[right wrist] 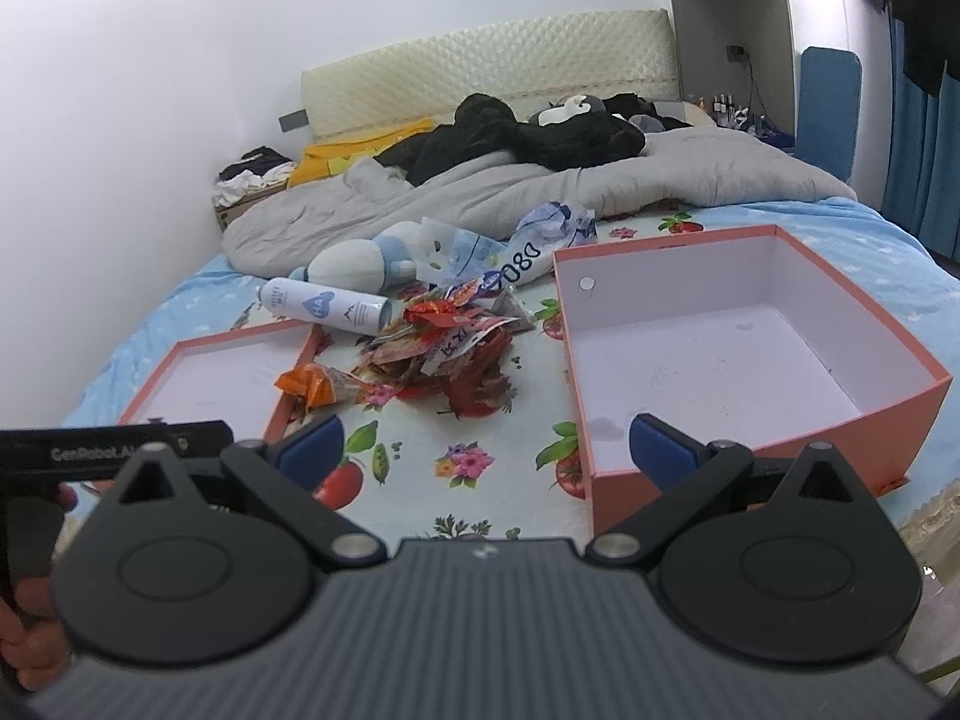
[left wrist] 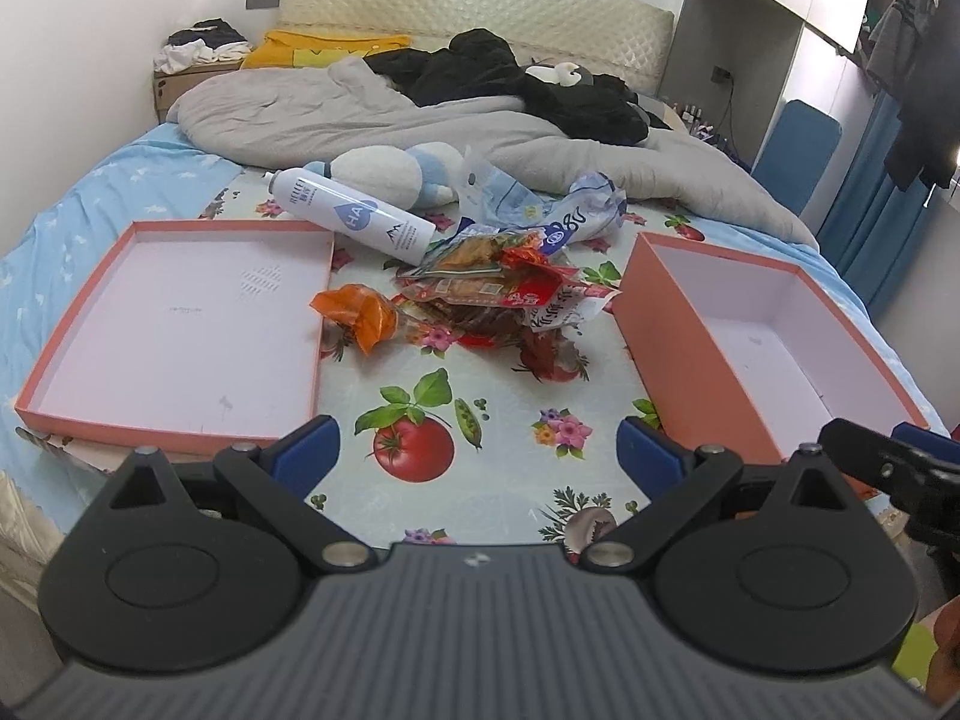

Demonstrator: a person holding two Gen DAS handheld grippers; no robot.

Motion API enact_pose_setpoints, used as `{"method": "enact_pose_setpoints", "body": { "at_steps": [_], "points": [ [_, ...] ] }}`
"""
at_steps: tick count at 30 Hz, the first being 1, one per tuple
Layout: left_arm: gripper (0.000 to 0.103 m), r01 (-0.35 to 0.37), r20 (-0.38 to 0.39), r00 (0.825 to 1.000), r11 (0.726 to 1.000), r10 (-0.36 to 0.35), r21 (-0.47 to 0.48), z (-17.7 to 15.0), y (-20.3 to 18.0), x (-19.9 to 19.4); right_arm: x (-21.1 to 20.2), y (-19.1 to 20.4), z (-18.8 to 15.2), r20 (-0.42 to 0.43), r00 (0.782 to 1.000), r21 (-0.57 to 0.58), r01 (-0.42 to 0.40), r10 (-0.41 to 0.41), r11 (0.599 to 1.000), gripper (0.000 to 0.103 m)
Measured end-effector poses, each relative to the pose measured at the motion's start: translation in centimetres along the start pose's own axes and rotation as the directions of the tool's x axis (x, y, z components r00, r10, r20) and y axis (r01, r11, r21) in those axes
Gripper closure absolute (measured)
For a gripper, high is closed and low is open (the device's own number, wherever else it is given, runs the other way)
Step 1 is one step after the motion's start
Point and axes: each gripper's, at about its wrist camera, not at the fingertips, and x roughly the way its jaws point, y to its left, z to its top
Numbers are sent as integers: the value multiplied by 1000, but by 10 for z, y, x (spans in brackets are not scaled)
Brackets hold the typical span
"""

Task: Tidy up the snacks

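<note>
Snack packets [left wrist: 492, 294] piled on bed between lid [left wrist: 180, 324] and deep box [left wrist: 762, 330]. Light, crinkly, slippery; pinch flat edge. Left gripper [left wrist: 477, 450], right gripper [right wrist: 486, 450] spread wide, holding nothing.

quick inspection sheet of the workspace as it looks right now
surface: fruit-print cloth over a blue bedsheet.
job's things: snack packets piled between the shallow box lid and the deep box; both hold no snacks.
clutter: white spray bottle, plush toy, crumpled plastic bags.
grippers: left tool and right tool both open, holding nothing, short of the pile.
cables: one down the far wall.
surroundings: grey duvet, black clothes, headboard, hanging clothes.
</note>
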Motion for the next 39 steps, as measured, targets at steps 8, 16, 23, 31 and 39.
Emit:
{"method": "enact_pose_setpoints", "body": {
  "at_steps": [8,16,23,31,39],
  "points": [
    [3,-8,13,1000,1000,8,-2,-1,1,-3,2,1,1,-7,1000,2,-13,13,1000,0],
    [3,-6,16,1000,1000,6,-5,-3,-1,-7,2,1,1,-8,1000,8,-9,9,1000,0],
    [3,-7,12,1000,1000,7,-14,-3,-2,-7,4,-2,0,-25,1000,11,-12,12,1000,0],
    [3,-9,9,1000,1000,10,-29,-7,1,-6,11,-3,-3,-43,999,14,-15,16,1000,0],
    [3,-16,1,1000,999,16,-34,-8,5,-4,13,2,-7,-44,998,10,-34,34,999,0]
  ]
}}
